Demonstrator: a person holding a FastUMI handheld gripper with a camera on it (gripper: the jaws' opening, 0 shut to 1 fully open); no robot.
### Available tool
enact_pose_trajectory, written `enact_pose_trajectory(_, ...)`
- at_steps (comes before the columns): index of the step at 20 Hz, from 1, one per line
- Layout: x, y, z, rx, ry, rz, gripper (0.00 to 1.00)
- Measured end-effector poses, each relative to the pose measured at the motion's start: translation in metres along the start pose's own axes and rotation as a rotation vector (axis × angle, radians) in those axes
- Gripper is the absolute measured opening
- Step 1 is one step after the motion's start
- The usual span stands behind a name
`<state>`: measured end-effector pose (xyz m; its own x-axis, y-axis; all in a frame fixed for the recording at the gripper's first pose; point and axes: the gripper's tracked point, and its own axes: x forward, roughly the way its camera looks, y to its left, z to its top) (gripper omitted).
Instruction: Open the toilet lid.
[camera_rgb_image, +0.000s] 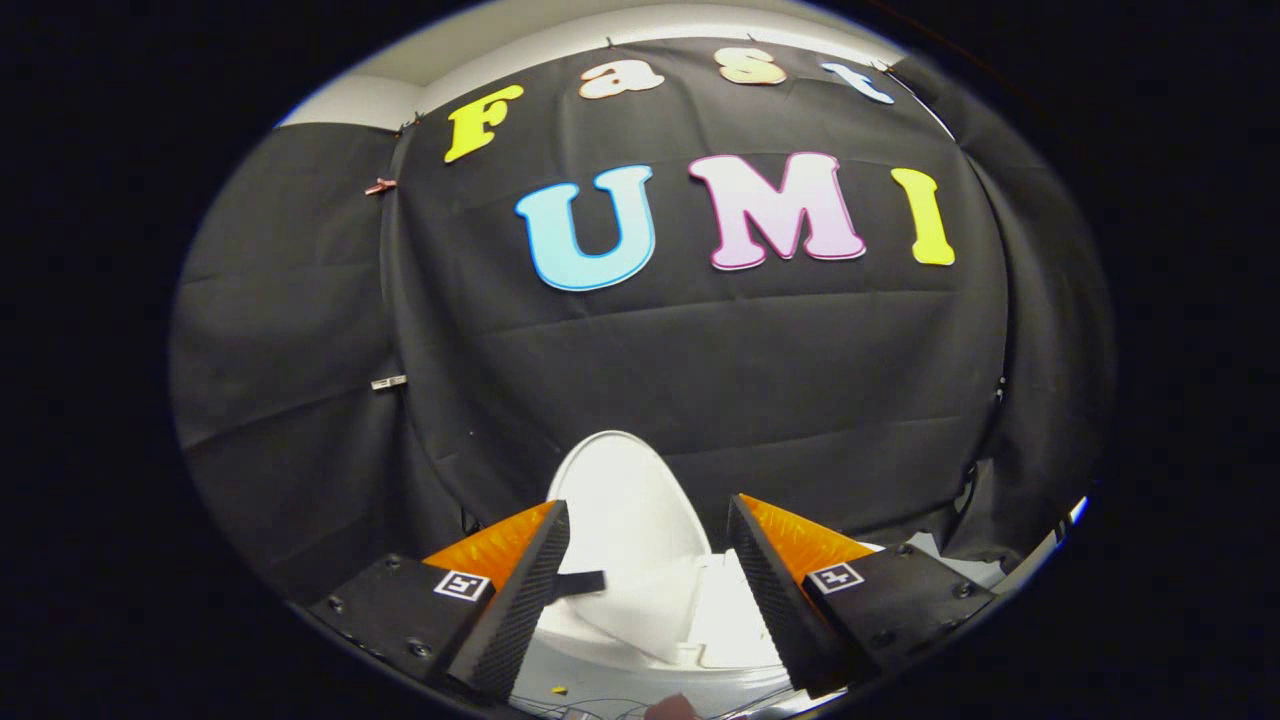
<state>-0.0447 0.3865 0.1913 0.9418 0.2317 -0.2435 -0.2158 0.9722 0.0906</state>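
gripper fingers spread apart | toilet lid upright, just ahead between them

Gripper: two wedge-shaped fingers with finely ribbed inner faces, tapering to narrow tips and set apart with a gap between them. Each finger is mounted on a black block-like carrier fastened with small round screws. Each carrier bears one square white fiducial marker with a black pattern on its upper face, near the finger's base.
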Motion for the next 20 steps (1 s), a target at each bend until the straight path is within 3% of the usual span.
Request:
enact_pose_trajectory(7, -0.001, -0.162, -0.031, -0.140, -0.090, -0.110, 0.99)
enact_pose_trajectory(10, -0.006, -0.215, -0.058, -0.077, -0.132, -0.126, 0.99)
enact_pose_trajectory(16, -0.013, -0.292, -0.100, -0.024, -0.259, -0.183, 0.99)
enact_pose_trajectory(20, -0.021, -0.312, -0.114, -0.088, -0.312, -0.214, 0.99)
